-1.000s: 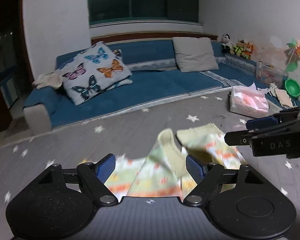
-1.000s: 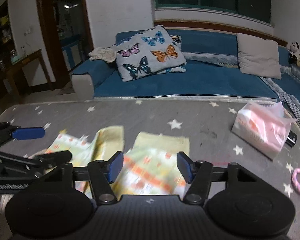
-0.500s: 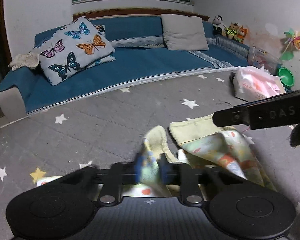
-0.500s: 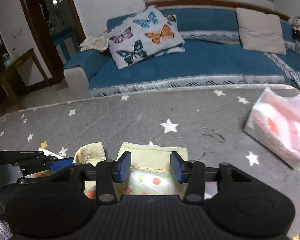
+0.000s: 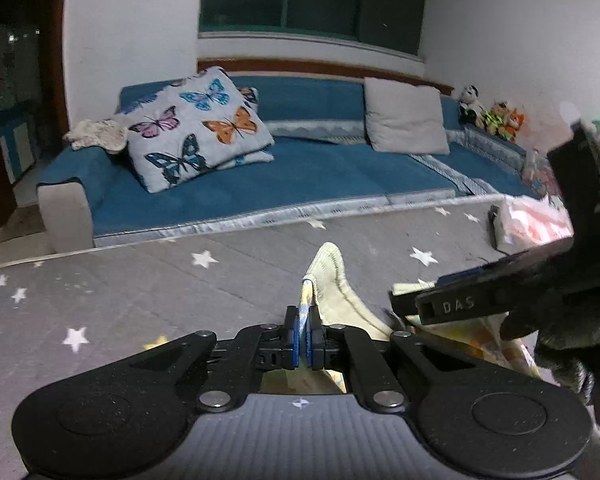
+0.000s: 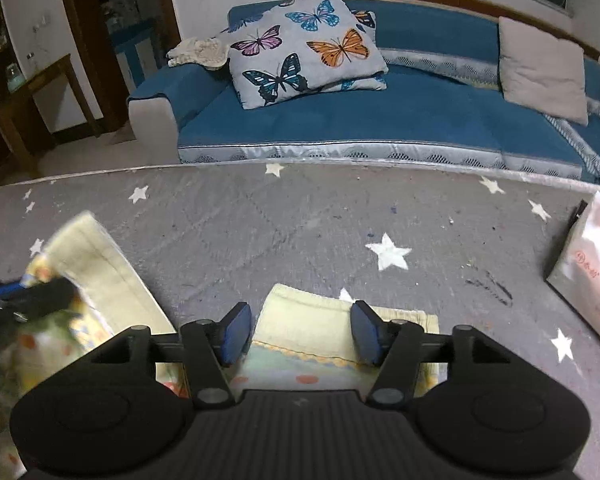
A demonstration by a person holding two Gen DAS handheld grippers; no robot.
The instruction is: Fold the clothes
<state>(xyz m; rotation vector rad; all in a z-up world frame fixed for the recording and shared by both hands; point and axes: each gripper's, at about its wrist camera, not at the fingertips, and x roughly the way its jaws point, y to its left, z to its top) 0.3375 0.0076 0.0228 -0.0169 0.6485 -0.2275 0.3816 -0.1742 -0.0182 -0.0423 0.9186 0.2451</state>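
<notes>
Grey star-print mat (image 6: 300,220), blue sofa (image 6: 380,120)

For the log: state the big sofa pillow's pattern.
Pale grey pillow printed with multicoloured butterflies; right wrist view shows it best.

L gripper (image 5: 303,340) fingers pinched tight together; R gripper (image 6: 300,330) fingers wide apart, angled downward.

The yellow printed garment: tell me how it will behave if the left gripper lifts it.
Probably floppy: the yellow printed garment already drapes from the shut left gripper. Likely light, since a thin pinch raises its cuff. The free leg under the open right gripper would probably drag over the mat.
</notes>
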